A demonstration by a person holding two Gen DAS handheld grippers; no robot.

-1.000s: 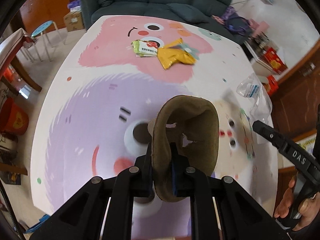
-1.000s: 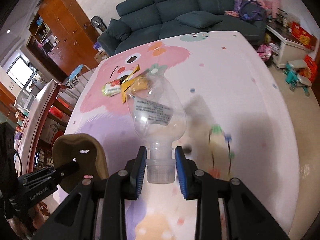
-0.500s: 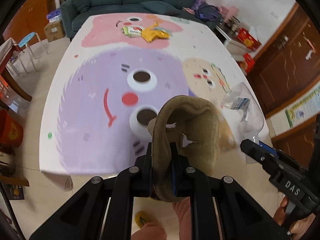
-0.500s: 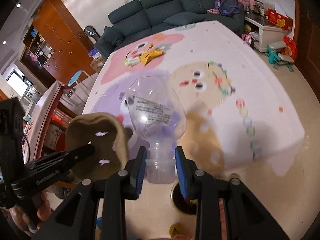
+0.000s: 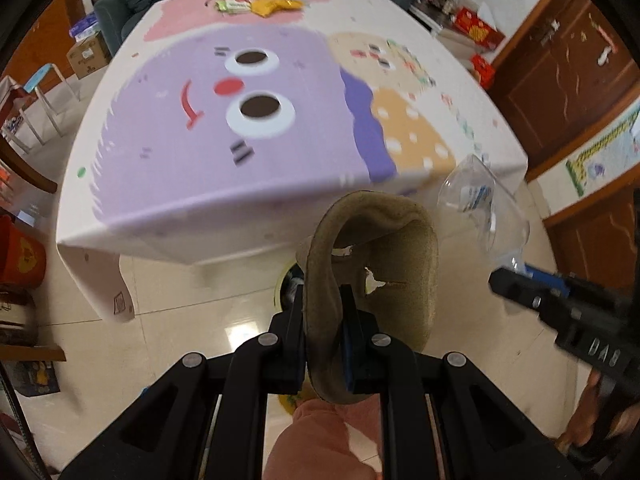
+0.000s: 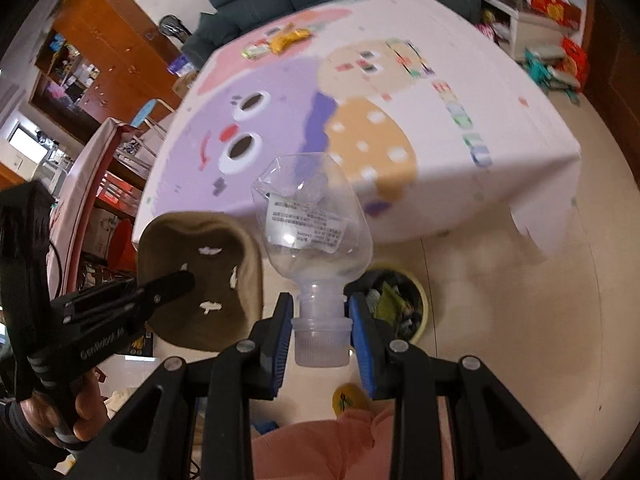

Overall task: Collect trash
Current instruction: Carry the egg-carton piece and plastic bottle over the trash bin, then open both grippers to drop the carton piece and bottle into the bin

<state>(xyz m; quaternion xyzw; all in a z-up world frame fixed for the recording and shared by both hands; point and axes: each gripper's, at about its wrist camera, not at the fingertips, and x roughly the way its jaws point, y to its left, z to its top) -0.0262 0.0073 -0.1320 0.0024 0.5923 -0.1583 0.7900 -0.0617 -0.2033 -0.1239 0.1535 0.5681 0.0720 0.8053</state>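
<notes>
Clamping a brown cardboard cup holder (image 5: 372,276) by its edge, the left gripper (image 5: 322,320) has its jaws nearly shut on the thin wall, with the rest of the holder curling up and out past the tips. The right gripper (image 6: 322,328) grips a clear plastic bottle (image 6: 316,220) by its capped neck, jaws clenched on the cap, the crushed body and its white label sticking forward beyond them. Both point steeply down over the floor, just off the near edge of the desk (image 5: 208,152) with its cartoon cloth. Under the right jaws, a little beyond the bottle's neck, stands a yellow-rimmed bin (image 6: 404,304) with scraps in it. Far ahead of both jaws, at the desk's other end, lie a few snack wrappers (image 5: 264,4).
</notes>
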